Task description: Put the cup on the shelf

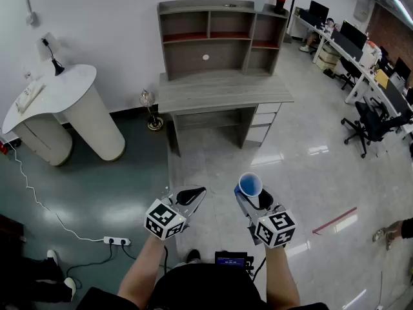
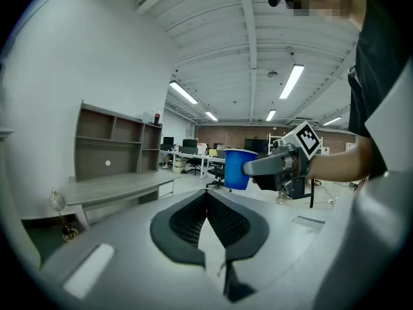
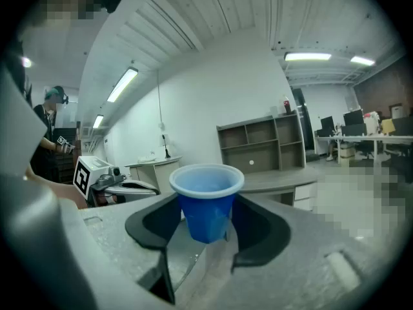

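Now underway: carrying stage, shelf (image 1: 219, 37) far ahead above the counter (image 1: 222, 89)
Blue cup (image 3: 206, 179): upright, mid-air, near the person
Right claw (image 3: 205, 206): clamped on the cup
Left claw (image 2: 208, 194): closed, empty
Next: likely walk forward, lift to shelf

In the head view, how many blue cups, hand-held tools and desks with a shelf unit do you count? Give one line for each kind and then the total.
Blue cup: 1
Tools: 2 (left tool, right tool)
Desk with shelf: 1
Total: 4
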Action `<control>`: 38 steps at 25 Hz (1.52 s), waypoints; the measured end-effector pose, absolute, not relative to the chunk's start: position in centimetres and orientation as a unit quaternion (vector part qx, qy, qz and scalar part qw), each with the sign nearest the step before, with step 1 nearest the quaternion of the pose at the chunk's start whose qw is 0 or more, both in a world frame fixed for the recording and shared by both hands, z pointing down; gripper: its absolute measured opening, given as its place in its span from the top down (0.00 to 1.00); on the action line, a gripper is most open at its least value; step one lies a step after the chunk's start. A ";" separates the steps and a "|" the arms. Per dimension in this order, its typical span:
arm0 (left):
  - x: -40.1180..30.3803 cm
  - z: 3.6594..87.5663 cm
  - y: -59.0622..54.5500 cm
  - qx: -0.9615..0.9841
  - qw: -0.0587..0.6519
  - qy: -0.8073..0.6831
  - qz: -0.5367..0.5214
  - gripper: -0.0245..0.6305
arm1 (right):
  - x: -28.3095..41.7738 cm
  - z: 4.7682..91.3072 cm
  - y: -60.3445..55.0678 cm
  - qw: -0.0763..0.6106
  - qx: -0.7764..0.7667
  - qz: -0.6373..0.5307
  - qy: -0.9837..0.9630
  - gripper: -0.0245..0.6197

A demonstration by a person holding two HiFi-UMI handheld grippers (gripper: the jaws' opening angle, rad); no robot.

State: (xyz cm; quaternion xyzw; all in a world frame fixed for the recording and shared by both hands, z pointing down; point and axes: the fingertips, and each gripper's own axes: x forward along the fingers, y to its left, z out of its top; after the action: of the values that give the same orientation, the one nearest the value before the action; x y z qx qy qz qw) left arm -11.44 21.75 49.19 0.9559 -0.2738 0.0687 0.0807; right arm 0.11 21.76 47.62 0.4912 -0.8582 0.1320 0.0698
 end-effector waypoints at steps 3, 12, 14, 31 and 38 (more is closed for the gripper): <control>-11.2 49.3 21.7 0.956 0.083 -0.274 0.068 0.96 | 0.2 47.6 21.8 0.070 0.489 0.131 -0.859 0.58; -10.4 49.3 21.9 0.957 0.082 -0.270 0.073 0.96 | 0.7 47.4 21.9 0.067 0.486 0.132 -0.861 0.58; -10.2 49.2 21.9 0.956 0.081 -0.271 0.074 0.96 | 0.7 47.4 21.9 0.067 0.484 0.133 -0.862 0.58; -8.5 49.7 21.7 0.955 0.083 -0.274 0.081 0.96 | 2.5 47.7 21.7 0.066 0.478 0.138 -0.865 0.58; -6.7 50.3 21.4 0.953 0.085 -0.278 0.085 0.96 | 4.4 48.4 21.4 0.072 0.475 0.142 -0.866 0.58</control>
State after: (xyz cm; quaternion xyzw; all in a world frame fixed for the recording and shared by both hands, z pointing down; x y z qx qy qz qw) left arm -6.73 21.40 50.28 0.9529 -0.2782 0.0853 0.0851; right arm 4.42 21.38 48.45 0.4746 -0.8656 0.1424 0.0719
